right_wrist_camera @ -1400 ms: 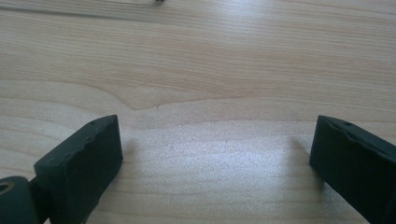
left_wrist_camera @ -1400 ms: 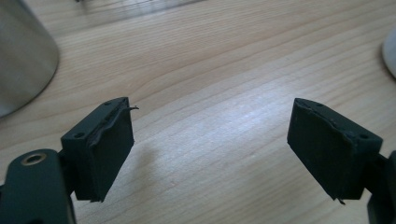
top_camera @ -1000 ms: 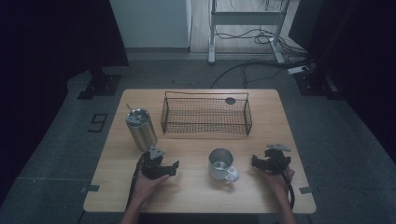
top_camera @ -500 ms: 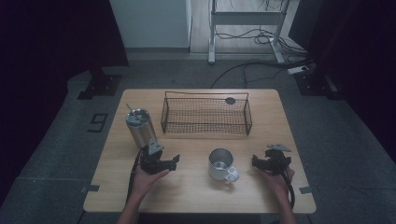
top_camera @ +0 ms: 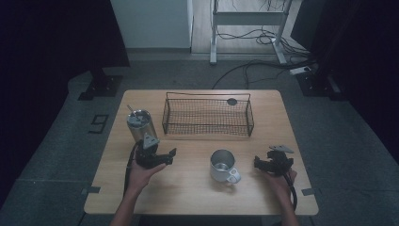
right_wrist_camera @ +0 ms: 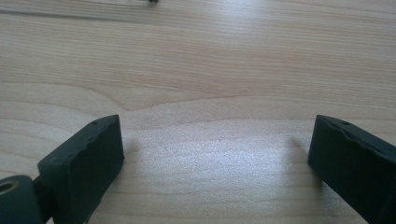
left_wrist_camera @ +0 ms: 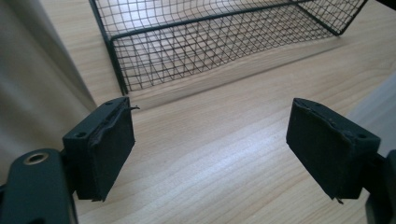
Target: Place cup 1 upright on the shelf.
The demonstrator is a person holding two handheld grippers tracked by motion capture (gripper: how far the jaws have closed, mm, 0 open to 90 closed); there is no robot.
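Nearest the person, the left claw is held in the left hand at about 8 o'clock on the counter. Its jaws are spread wide, with only bare wood between them in the left gripper view. The right claw, in the right hand at about 4 o'clock, is also spread. Its jaws have just been closing a little, with nothing between them but wood grain.

Between the two claws, near 6 o'clock, a steel mug stands upright, its handle turned toward the near right. It is apart from both claws.

Farther off, at 10 o'clock, a steel tumbler stands upright just beyond the left claw. I cannot tell whether they touch.

Farthest, at 12 o'clock, sits a black wire basket, with a small dark disc at its far right corner.
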